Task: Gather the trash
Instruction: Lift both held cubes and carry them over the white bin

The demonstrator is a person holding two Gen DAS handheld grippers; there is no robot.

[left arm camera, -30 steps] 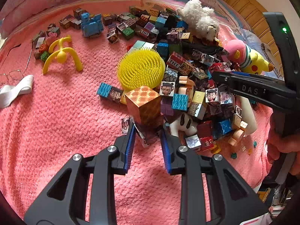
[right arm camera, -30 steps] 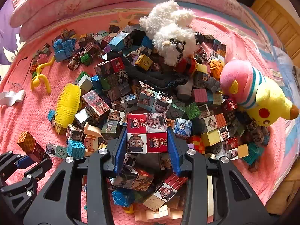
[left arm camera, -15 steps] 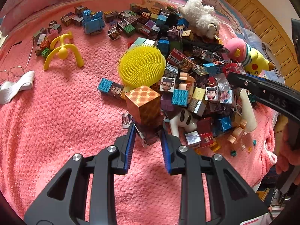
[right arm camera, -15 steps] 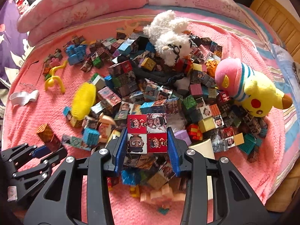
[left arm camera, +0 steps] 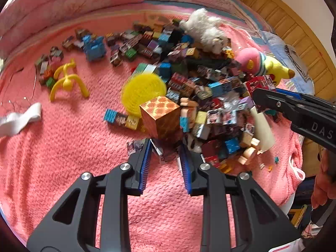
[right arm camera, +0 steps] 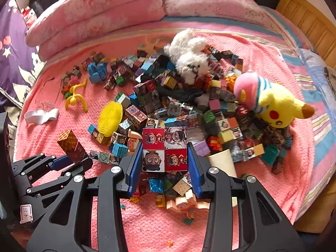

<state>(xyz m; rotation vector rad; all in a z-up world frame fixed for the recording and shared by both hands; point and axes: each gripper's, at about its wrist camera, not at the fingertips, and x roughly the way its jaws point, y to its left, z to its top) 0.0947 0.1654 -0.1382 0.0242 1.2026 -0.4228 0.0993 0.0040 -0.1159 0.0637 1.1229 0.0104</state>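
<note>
Above the pink blanket point(right arm camera: 52, 130), both grippers point forward, fingers pinching the picture cube point(right arm camera: 164, 149) and orange block point(left arm camera: 160, 116).

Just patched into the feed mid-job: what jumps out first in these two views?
A sprawling heap of picture cubes covers the middle of the pink blanket. A white plush lies at its far edge and a yellow plush in a pink cap on its right side. Both grippers are loaded: the right gripper clamps a red-and-white face cube block, and the left gripper grips an orange checkered block.
</note>
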